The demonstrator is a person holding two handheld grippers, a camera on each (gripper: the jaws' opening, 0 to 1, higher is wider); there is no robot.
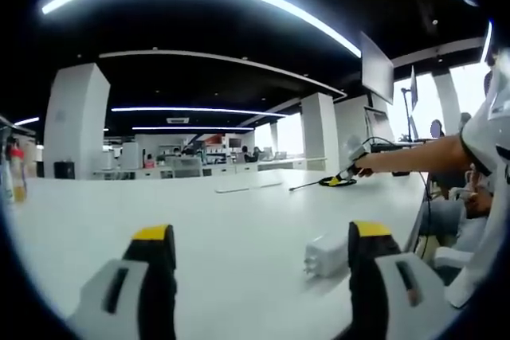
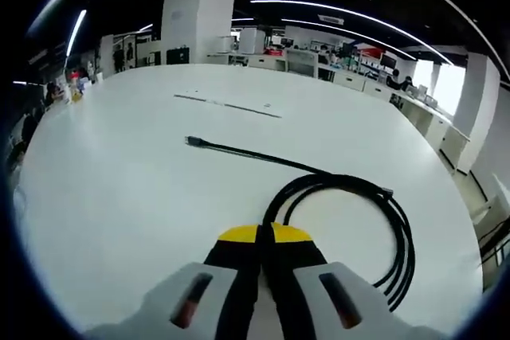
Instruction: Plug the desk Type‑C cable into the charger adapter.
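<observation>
A black Type-C cable (image 2: 351, 197) lies coiled on the white table (image 2: 119, 165), and its free plug end (image 2: 194, 142) stretches out to the far left. My right gripper (image 2: 263, 235) is shut on the coil's near loop, yellow tips pressed together. In the left gripper view the white charger adapter (image 1: 327, 254) lies on the table just inside the right jaw. My left gripper (image 1: 261, 235) stands open and low over the table with nothing between its jaws. Farther off, a person's arm (image 1: 414, 153) holds the right gripper (image 1: 339, 181) on the cable (image 1: 307, 185).
A thin flat strip (image 2: 227, 105) lies across the far middle of the table. Bottles (image 1: 16, 169) stand at the left edge. A monitor (image 1: 376, 68) hangs at the back right. The table's edge (image 1: 418, 212) runs close on the right, with the person's body beyond it.
</observation>
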